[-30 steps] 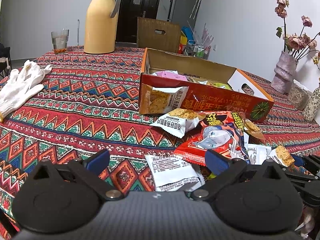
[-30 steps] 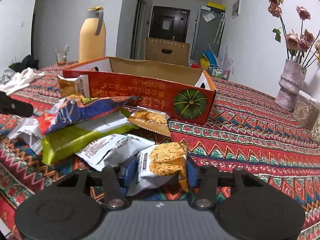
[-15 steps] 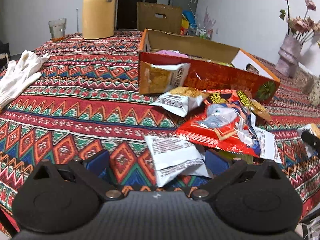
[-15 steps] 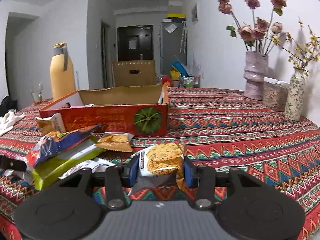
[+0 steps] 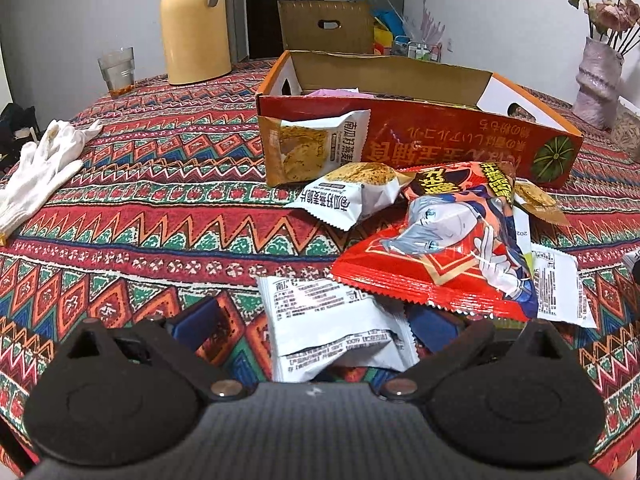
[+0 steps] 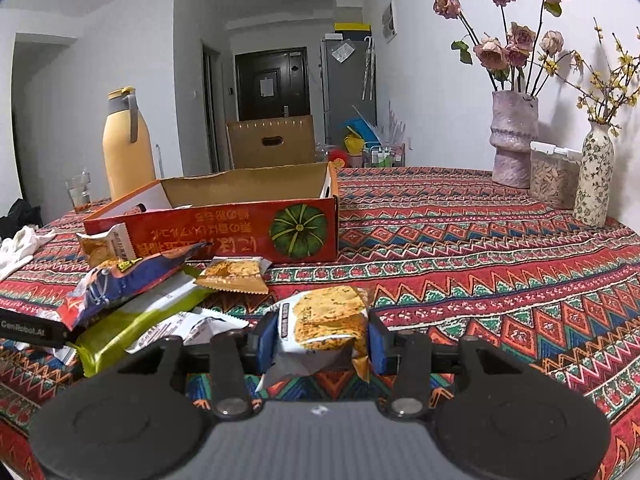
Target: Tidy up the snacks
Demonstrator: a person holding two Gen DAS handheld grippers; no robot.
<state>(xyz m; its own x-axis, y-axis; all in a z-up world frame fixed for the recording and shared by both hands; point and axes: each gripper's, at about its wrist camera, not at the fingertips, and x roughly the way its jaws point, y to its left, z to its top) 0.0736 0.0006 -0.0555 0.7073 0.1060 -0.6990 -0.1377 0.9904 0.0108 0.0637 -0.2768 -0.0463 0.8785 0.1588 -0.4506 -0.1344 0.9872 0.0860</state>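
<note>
An open red cardboard box (image 5: 448,140) (image 6: 224,232) lies on the patterned tablecloth with snack packets piled in front of it. My left gripper (image 5: 316,320) is open, its fingers either side of a white snack packet (image 5: 332,328) lying face down. A big red snack bag (image 5: 452,252) lies just beyond, over other packets. My right gripper (image 6: 320,334) is shut on a white cracker packet (image 6: 324,328) and holds it above the cloth, right of the pile. Another cracker packet (image 5: 312,148) leans on the box front.
A yellow thermos jug (image 5: 196,24) and a glass (image 5: 117,70) stand far left. White gloves (image 5: 44,164) lie at the left edge. Two flower vases (image 6: 514,140) (image 6: 594,176) and a lidded jar (image 6: 554,176) stand at the right. A green bag (image 6: 140,320) lies in the pile.
My left gripper has moved forward and down so its open fingers flank the face-down white packet. My right gripper has lifted its cracker packet and swung right, away from the pile.
</note>
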